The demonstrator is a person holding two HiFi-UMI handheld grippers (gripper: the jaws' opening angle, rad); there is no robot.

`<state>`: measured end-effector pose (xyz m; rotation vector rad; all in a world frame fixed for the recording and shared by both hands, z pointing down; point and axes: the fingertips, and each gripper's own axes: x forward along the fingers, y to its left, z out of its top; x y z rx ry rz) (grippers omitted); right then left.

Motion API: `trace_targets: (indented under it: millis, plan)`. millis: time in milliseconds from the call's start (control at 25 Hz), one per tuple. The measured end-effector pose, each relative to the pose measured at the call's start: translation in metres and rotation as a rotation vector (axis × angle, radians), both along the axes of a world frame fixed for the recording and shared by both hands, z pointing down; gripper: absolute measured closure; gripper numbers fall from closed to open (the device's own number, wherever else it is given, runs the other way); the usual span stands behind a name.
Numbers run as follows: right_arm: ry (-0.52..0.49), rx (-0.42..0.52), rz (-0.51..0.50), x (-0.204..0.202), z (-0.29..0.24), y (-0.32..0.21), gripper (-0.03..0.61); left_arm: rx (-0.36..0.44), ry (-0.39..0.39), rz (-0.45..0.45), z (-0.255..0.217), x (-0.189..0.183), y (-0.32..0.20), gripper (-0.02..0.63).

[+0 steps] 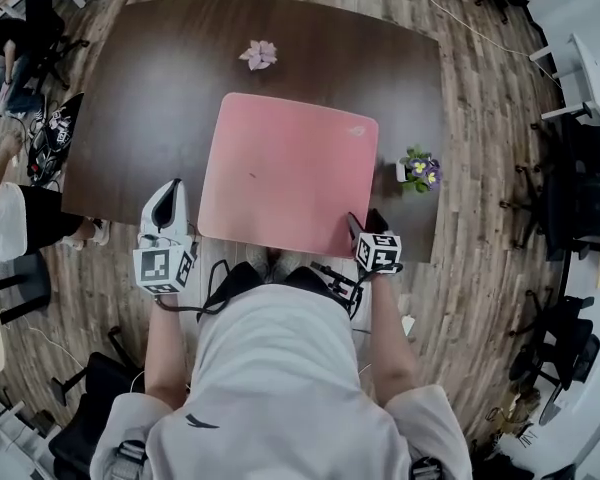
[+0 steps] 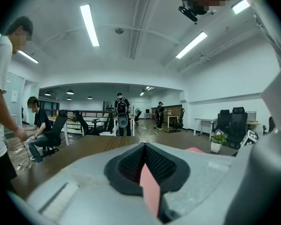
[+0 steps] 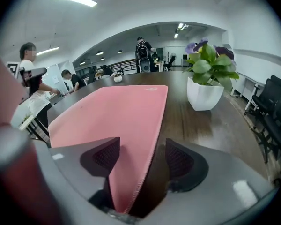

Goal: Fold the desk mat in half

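Note:
The pink desk mat [image 1: 285, 173] lies flat and unfolded on the dark wooden table [image 1: 150, 98]. My right gripper [image 1: 365, 220] is at the mat's near right corner. In the right gripper view it [image 3: 141, 149] stands open, and the stitched edge of the mat [image 3: 117, 111] runs between its jaws without either pad pressing on it. My left gripper [image 1: 172, 188] is by the near left corner. In the left gripper view its [image 2: 144, 156] jaws are pressed together. A thin pink sliver shows behind the pads; whether it is pinched I cannot tell.
A potted plant in a white pot [image 1: 418, 171] [image 3: 206, 78] stands just right of the mat. A pink flower [image 1: 259, 55] lies beyond the mat's far edge. A person [image 1: 5, 218] stands at the table's left end; others [image 2: 37, 125] sit and stand further back. Office chairs ring the table.

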<state>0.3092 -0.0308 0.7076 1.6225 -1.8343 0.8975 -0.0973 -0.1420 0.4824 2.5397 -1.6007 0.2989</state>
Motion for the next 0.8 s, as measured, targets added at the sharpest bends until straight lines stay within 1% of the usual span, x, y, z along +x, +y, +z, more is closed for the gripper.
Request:
trace_targets:
  millis: [200, 360, 520, 600, 640, 800]
  plan:
    - [0.025, -0.014, 0.041, -0.002, 0.0, 0.0, 0.278, -0.014, 0.001, -0.003, 0.005, 0.0, 0.004, 0.607]
    - [0.024, -0.021, 0.08, -0.004, 0.0, 0.0, 0.298, -0.021, 0.009, 0.0, 0.007, 0.006, 0.003, 0.607]
    - [0.02, -0.022, 0.082, -0.004, -0.002, 0.001, 0.313, -0.02, 0.017, 0.0, 0.007, 0.013, 0.005, 0.607]
    - [0.014, -0.016, 0.078, -0.007, -0.002, 0.0, 0.347, -0.021, 0.02, -0.003, 0.007, 0.014, 0.007, 0.607]
    - [0.01, -0.012, 0.079, -0.008, -0.002, -0.001, 0.354, -0.021, 0.022, -0.005, 0.008, 0.014, 0.007, 0.607]
    - [-0.014, -0.001, 0.077, -0.017, 0.0, -0.004, 0.429, -0.025, 0.027, -0.013, 0.012, 0.011, 0.012, 0.607]
